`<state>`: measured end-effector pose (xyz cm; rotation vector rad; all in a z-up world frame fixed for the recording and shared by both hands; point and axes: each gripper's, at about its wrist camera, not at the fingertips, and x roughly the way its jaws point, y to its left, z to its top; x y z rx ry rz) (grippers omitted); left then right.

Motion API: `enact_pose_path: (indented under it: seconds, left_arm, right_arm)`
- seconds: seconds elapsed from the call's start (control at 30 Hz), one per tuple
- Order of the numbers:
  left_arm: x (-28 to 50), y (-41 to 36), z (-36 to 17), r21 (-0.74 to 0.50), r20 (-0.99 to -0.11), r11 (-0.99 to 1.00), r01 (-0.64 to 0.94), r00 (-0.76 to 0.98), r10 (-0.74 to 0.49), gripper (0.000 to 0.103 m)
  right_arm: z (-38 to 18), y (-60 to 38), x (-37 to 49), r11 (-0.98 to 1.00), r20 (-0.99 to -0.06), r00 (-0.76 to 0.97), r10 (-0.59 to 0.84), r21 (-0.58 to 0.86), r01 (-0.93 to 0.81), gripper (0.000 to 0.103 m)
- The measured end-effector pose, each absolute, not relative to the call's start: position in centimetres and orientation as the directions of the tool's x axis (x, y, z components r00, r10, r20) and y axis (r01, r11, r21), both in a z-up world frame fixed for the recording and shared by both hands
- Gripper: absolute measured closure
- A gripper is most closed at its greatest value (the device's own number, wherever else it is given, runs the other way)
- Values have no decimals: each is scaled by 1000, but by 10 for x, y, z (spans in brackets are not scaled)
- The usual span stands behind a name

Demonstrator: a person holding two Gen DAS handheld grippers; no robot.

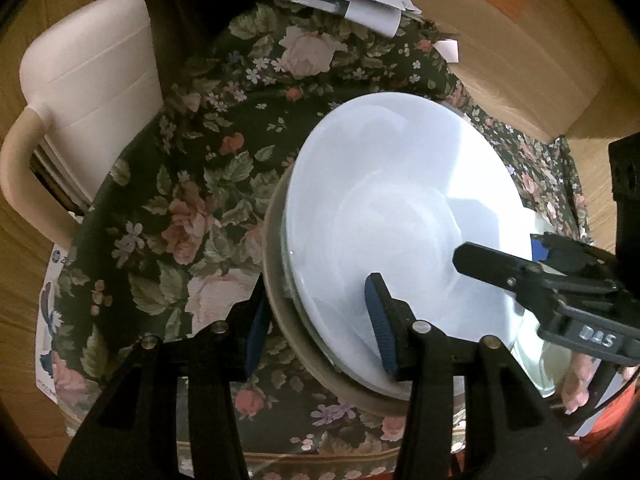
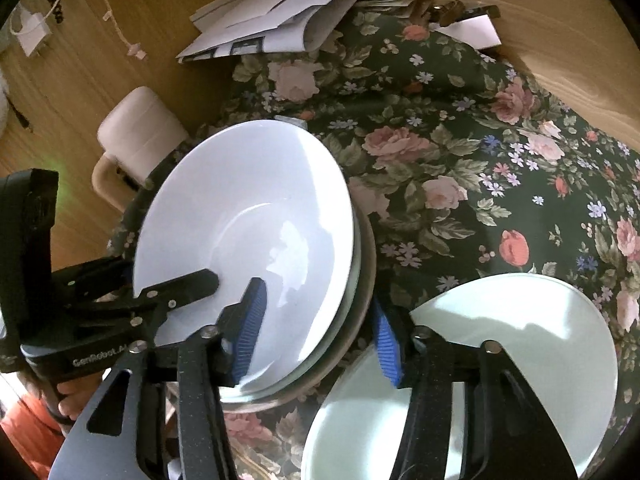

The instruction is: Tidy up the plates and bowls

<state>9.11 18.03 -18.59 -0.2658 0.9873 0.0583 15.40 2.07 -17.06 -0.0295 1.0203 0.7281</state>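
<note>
My left claw point(image 1: 316, 320) and right claw point(image 2: 318, 320) each straddle the rim of the plate stack point(image 2: 248, 240) on the floral desk point(image 2: 460, 168), part open; can't tell if the pads bite. Risk: the top plate slides off, or bumps the pale plate point(image 2: 500, 340) beside.
</note>
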Motion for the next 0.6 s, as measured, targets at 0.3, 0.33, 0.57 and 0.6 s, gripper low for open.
enact_pose_path:
  seconds: [0.3, 0.33, 0.57, 0.6]
  left_arm:
    - [90, 174, -186, -190, -823, 966, -176, 565, -59, 62]
    - [90, 174, -186, -188, -823, 966, -179, 566, -55, 62]
    - [94, 177, -184, -209, -835, 952, -224, 547, -55, 62]
    - [95, 177, -184, -209, -835, 951, -226, 547, -53, 62]
  right_arm:
    - [-174, 21, 157, 775, -785, 314, 534, 306, -553, 71]
    - [-174, 20, 157, 775, -785, 312, 535, 310, -551, 71]
    - [-172, 17, 158, 775, -774, 304, 555, 348, -528, 72]
    - [-172, 17, 158, 774, -773, 305, 557, 350, -527, 72]
